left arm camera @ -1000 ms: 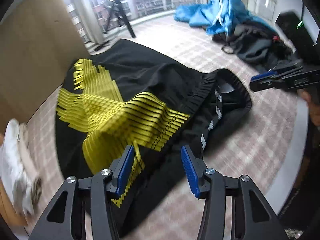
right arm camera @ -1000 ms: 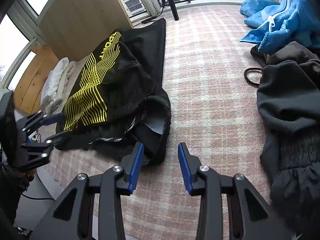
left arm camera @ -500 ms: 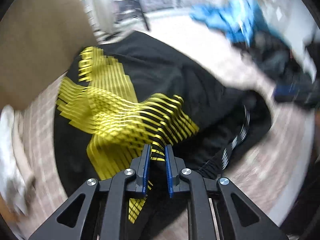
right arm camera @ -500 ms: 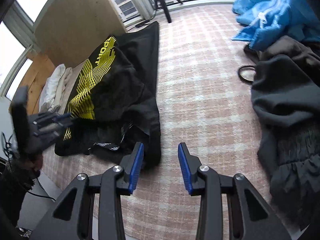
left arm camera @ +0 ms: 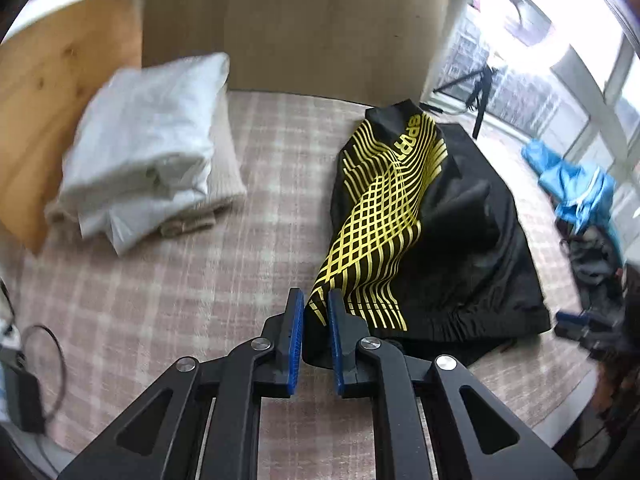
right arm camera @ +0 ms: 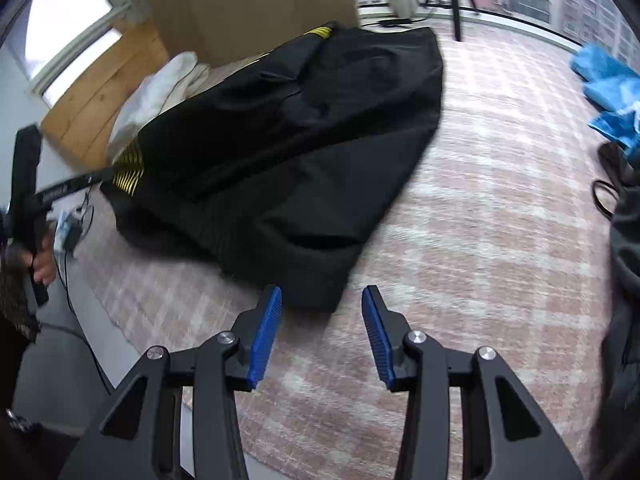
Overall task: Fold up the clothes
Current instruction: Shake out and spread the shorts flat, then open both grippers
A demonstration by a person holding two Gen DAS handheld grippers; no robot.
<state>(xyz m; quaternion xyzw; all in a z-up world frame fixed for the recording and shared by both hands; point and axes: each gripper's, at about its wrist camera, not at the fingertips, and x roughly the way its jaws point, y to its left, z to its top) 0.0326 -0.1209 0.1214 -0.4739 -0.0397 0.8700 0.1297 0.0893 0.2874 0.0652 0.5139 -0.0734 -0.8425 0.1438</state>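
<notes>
The left claw [left arm camera: 316, 312] clenches the yellow-striped edge of the black sports shorts [left arm camera: 436, 240] lying on the pink checked rug surface [left arm camera: 200, 280], apparently drawing them taut for folding; the right claw [right arm camera: 322, 312] hovers released beside the waistband.

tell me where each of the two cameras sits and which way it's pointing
Left wrist: on the left gripper, looking along its blue-padded fingers, shut on the black shorts with yellow line print; beyond, a folded white cloth stack on the pink checked rug.
Right wrist: on the right gripper, open, facing the shorts' plain black side across the rug; the person's left hand shows at far left.
Shared: shorts, rug, white stack, crumpled blue garment.
</notes>
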